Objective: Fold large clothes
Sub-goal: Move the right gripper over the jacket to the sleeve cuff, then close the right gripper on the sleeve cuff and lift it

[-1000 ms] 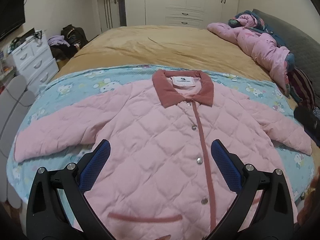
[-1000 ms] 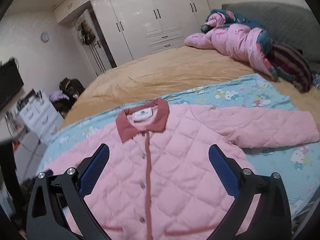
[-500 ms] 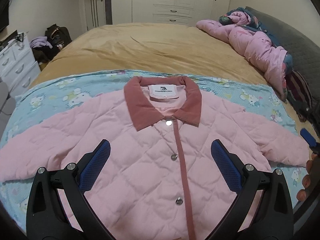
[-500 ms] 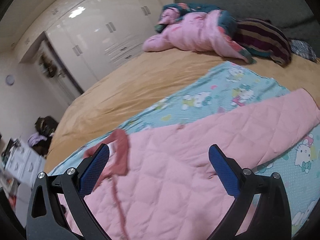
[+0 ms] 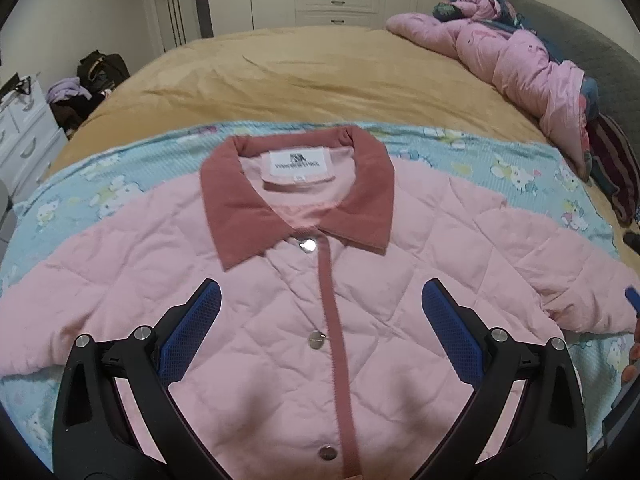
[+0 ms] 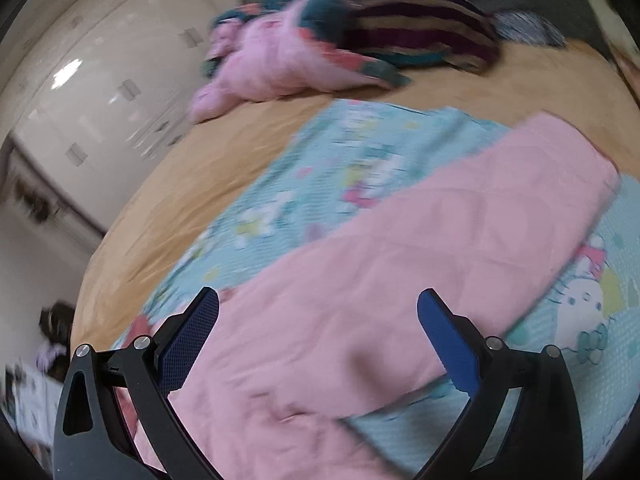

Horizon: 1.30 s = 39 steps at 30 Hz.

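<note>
A pink quilted jacket (image 5: 256, 320) with a dusty-red collar (image 5: 236, 208) and snap buttons lies flat, front up, on a blue cartoon-print sheet (image 5: 516, 164). My left gripper (image 5: 320, 300) hovers open above the jacket's chest, just below the collar, holding nothing. In the blurred right wrist view, my right gripper (image 6: 318, 308) is open over the jacket's right sleeve (image 6: 460, 232), which stretches toward its cuff at the upper right. At the right edge of the left wrist view I see a blue pad tip (image 5: 633, 296) and part of a hand (image 5: 631, 362).
The sheet lies on a tan bedspread (image 5: 312, 76). A crumpled pink quilt (image 5: 516, 52) and striped cloth (image 5: 616, 164) lie at the bed's right side by a grey headboard. White drawers (image 5: 24, 136) and bags stand on the left, white wardrobes behind.
My left gripper has moved forward up the jacket toward the collar. My right gripper has swung right, from the jacket's front out over the right sleeve. Both stayed open.
</note>
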Tool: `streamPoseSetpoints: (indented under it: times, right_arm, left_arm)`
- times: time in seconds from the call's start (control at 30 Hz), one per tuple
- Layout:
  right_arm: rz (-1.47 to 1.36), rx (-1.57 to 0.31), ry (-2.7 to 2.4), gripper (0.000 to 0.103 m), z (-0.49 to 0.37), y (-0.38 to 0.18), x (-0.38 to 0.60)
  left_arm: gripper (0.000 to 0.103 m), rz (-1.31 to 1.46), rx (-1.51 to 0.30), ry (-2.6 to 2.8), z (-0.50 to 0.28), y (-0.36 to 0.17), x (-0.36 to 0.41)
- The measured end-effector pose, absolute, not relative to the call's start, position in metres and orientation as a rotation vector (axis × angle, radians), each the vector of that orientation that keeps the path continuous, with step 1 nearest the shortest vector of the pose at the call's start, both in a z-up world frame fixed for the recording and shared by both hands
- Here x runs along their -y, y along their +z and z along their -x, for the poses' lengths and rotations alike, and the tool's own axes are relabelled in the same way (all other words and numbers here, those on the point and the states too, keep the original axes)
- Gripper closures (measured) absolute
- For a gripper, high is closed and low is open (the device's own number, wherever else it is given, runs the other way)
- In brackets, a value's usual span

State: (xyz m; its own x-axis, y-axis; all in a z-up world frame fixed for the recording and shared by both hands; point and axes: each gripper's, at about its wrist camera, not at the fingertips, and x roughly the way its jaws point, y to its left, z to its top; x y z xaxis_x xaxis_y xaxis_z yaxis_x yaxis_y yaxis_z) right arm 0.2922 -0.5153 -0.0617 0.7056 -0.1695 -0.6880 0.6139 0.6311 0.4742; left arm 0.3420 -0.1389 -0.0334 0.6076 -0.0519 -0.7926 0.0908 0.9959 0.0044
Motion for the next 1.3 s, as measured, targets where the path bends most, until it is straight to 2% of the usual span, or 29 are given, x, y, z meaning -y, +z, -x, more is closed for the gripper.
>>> streamPoseSetpoints:
  times: [0.27,0.63,0.9,0.93,0.97,1.0,1.03,1.07,1.17,1.3]
  right_arm:
    - [-0.923,-0.604,-0.706,0.004,-0.257,-0.102,0.568]
    - [-1.049,-0.611,-0.86,0.004,-0.232,-0.156,0.627]
    - [-1.248,-0.376,-0.735,0.004,-0.204,-0.177,0.666]
    - [-1.257,-0.344,-0.727,0.007,-0.202,-0.178,0.668]
    - [-1.247,-0.329,-0.725,0.029,-0.202,-0.177,0.67]
    - [-1.237,-0.325,-0.727,0.045,-0.202,-0.176,0.674]
    - [-1.247,-0.325,-0.727,0.066,-0.202,-0.18,0.677]
    - [-1.296,-0.3,-0.699,0.075,-0.2,-0.188,0.682]
    - [-1.332,-0.239,-0.648,0.085,-0.194,-0.183,0.686]
    - [-1.206,-0.165,-0.534,0.089,-0.201,-0.135,0.674]
  left_arm:
    - [0.009,-0.058,-0.944,-0.07,-0.35,-0.056,0.162]
    - [0.009,-0.068,-0.937,-0.06,-0.364,-0.054,0.178]
    - [0.009,-0.051,-0.991,-0.055,-0.374,-0.068,0.174]
    - [0.009,-0.045,-0.997,-0.048,-0.375,-0.07,0.172]
    - [0.009,-0.039,-1.001,-0.044,-0.376,-0.071,0.17]
    - [0.009,-0.031,-1.006,-0.045,-0.376,-0.071,0.169]
    - [0.009,-0.022,-1.009,-0.051,-0.376,-0.071,0.168]
    - [0.009,-0.012,-1.01,-0.059,-0.375,-0.07,0.166]
    - [0.009,-0.008,-0.996,-0.065,-0.372,-0.062,0.164]
    - [0.009,0.006,-0.969,-0.083,-0.367,-0.042,0.16]
